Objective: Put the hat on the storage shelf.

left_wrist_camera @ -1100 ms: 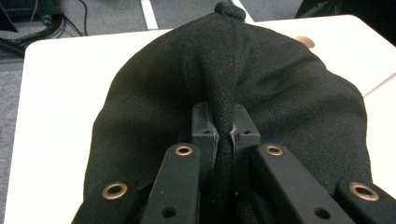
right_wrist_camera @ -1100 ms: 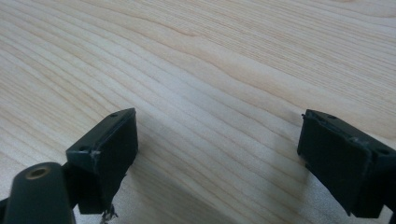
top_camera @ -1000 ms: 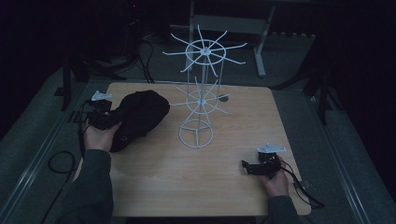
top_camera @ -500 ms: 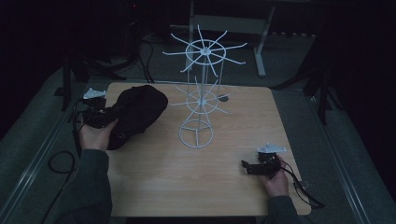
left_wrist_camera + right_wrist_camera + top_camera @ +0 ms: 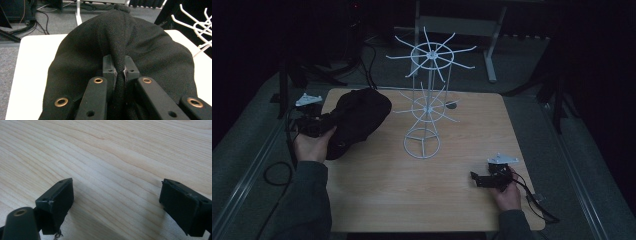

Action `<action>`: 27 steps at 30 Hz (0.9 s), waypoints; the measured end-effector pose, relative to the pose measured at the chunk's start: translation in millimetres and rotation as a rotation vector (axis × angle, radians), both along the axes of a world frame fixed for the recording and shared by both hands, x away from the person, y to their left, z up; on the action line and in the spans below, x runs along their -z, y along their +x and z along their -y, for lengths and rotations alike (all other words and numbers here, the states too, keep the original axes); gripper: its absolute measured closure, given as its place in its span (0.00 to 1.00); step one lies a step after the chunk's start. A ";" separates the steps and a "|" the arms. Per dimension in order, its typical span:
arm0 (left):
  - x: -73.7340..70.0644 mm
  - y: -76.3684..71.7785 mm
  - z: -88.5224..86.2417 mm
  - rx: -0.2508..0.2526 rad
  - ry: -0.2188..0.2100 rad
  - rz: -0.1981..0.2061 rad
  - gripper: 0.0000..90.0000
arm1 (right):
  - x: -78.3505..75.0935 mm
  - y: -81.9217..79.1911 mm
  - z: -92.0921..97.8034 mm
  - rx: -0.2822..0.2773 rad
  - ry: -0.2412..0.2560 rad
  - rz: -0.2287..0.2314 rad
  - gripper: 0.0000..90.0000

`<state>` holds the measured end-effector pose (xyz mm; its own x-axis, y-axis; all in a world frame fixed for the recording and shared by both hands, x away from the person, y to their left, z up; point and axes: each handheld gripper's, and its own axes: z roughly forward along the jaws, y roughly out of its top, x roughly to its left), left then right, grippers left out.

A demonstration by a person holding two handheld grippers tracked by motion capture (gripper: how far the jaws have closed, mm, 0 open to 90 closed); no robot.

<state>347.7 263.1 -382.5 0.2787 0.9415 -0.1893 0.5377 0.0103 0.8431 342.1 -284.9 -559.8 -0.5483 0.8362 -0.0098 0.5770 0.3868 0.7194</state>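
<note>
- Black cap (image 5: 357, 120), high view: a soft dark fabric cap at the table's (image 5: 412, 200) left rear corner, partly lifted off the wood. The left gripper (image 5: 314, 125) holds it at its near edge. A white wire rack (image 5: 427, 107) with two tiers of radiating hooks stands at mid-table, just right of the cap. The right gripper (image 5: 484, 179) rests low on the table at the near right, well apart from both.
- Left gripper view: jaws together, pinching a raised fold of the cap (image 5: 120, 45). Rack hooks (image 5: 197, 23) appear at upper right. Judged step: carrying the cap to a hook. The pinch takes only a ridge of cloth, so a slow lift is advised. The crown should be kept hanging free and its opening brought over a hook tip before release.
- Right gripper view: jaws wide apart over bare wood grain (image 5: 112, 157), holding nothing. It seems free to steady the light rack, which may tip or spin.
</note>
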 end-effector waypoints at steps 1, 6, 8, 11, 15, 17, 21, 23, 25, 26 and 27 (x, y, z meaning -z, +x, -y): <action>-0.7 -0.5 0.1 0.000 -0.003 0.002 0.94 | 0.0 0.0 0.0 0.000 0.000 0.000 0.13; -4.6 -2.0 0.8 -0.004 -0.008 0.008 0.94 | 0.0 0.0 0.0 0.000 0.000 0.000 0.13; -6.1 -2.8 1.4 -0.003 -0.008 0.015 0.94 | 0.0 0.0 0.0 0.000 0.000 0.000 0.13; -7.8 -3.8 1.3 -0.001 -0.014 0.022 0.94 | 0.0 0.0 0.0 0.000 0.000 0.000 0.13; -10.6 -5.3 1.1 -0.002 -0.030 0.031 0.94 | 0.0 0.0 0.0 0.001 0.000 0.000 0.13; -11.9 -5.9 1.0 -0.001 -0.035 0.035 0.94 | 0.0 0.0 0.0 0.000 0.000 0.000 0.13; -14.9 -7.9 1.2 -0.001 -0.045 0.043 0.94 | 0.0 0.0 0.0 0.000 0.000 0.000 0.13; -16.3 -8.6 0.9 0.001 -0.052 0.048 0.94 | 0.0 0.0 -0.1 0.001 0.001 -0.001 0.13; -17.8 -9.2 1.0 0.000 -0.061 0.053 0.94 | -0.1 0.0 -0.1 0.001 0.001 -0.001 0.13; -18.8 -9.5 0.8 -0.001 -0.063 0.054 0.94 | 0.0 0.0 -0.1 0.001 0.001 -0.001 0.13; -19.5 -9.8 0.9 -0.001 -0.068 0.057 0.94 | 0.0 0.0 -0.1 0.001 0.001 -0.001 0.13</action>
<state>337.9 262.2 -362.9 0.2895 0.9275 -0.2367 0.4888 0.0693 0.8696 342.0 -284.8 -559.7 -0.5473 0.8369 -0.0087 0.5780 0.3854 0.7193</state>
